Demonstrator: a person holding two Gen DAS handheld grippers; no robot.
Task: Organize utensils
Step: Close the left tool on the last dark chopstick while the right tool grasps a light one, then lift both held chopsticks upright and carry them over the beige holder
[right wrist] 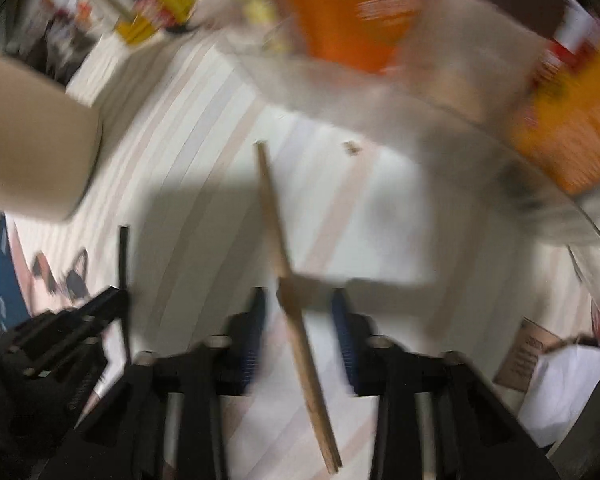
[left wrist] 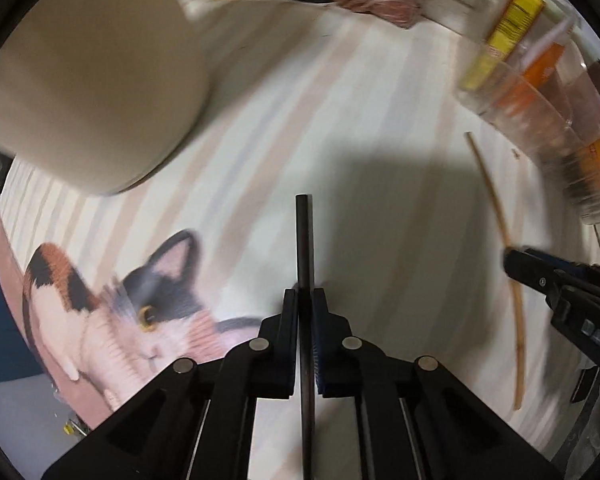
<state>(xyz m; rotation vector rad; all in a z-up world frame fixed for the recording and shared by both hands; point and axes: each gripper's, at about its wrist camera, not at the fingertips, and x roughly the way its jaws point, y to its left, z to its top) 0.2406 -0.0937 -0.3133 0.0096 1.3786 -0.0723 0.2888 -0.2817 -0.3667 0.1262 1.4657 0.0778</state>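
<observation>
The surface (left wrist: 380, 92) wears a pale cloth with faint pink and grey stripes, and a printed calico cat (left wrist: 140, 312) shows on it at lower left. A beige cylindrical container (left wrist: 92, 92) stands at the upper left, and blurred bottles and packets (left wrist: 512, 32) in yellow and orange crowd the far and right edges. The left gripper (left wrist: 306, 300) has its jaws pressed shut on a dark chopstick (left wrist: 304, 240), which runs straight forward between them. To its right, a wooden chopstick (right wrist: 278, 236) lies between the jaws of the right gripper (right wrist: 300, 300); that view is smeared and shows gaps either side, though they read as closed.
</observation>
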